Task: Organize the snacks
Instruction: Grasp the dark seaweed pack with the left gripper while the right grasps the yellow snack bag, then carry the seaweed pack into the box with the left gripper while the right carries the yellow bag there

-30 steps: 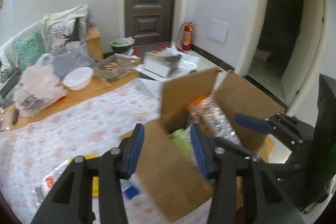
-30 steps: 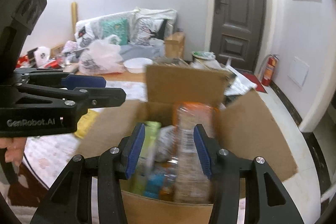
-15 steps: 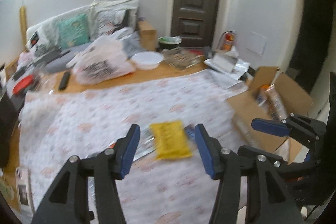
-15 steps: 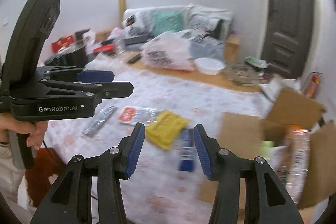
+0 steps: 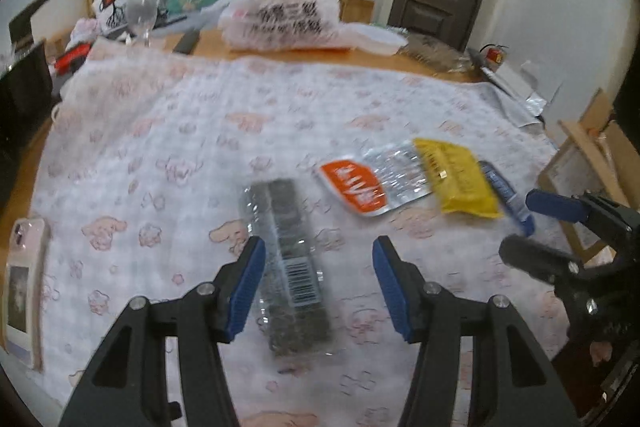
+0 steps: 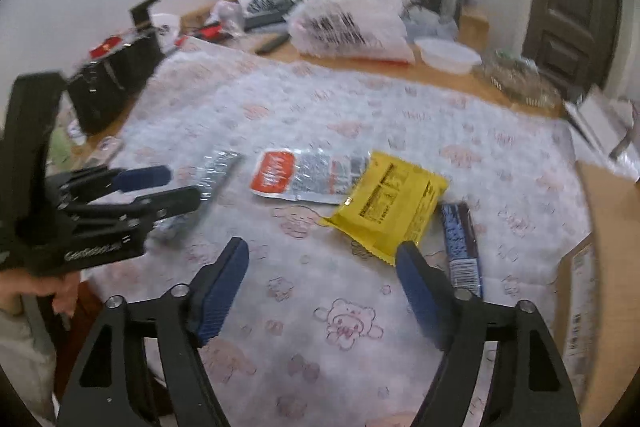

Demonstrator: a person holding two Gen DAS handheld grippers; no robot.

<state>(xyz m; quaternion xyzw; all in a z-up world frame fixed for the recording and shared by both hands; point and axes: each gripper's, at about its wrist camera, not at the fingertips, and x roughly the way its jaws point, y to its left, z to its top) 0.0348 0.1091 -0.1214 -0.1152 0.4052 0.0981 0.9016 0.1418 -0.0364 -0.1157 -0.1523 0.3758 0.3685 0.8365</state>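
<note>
Two wrist cameras look steeply down, close over the patterned tablecloth (image 5: 200,115).
Left view faces the dark snack strip (image 5: 290,259); right view faces the yellow packet (image 6: 390,205), which both share.

Both grippers are built of matte black plastic arms carrying blue ribbed pads on the jaws, with silver screw heads set along the arms. White lettering is printed on the side of the left gripper (image 6: 160,187), at nine o'clock in the right wrist view. A pale sleeve is seen below the hand (image 6: 40,291) at eight o'clock.
</note>
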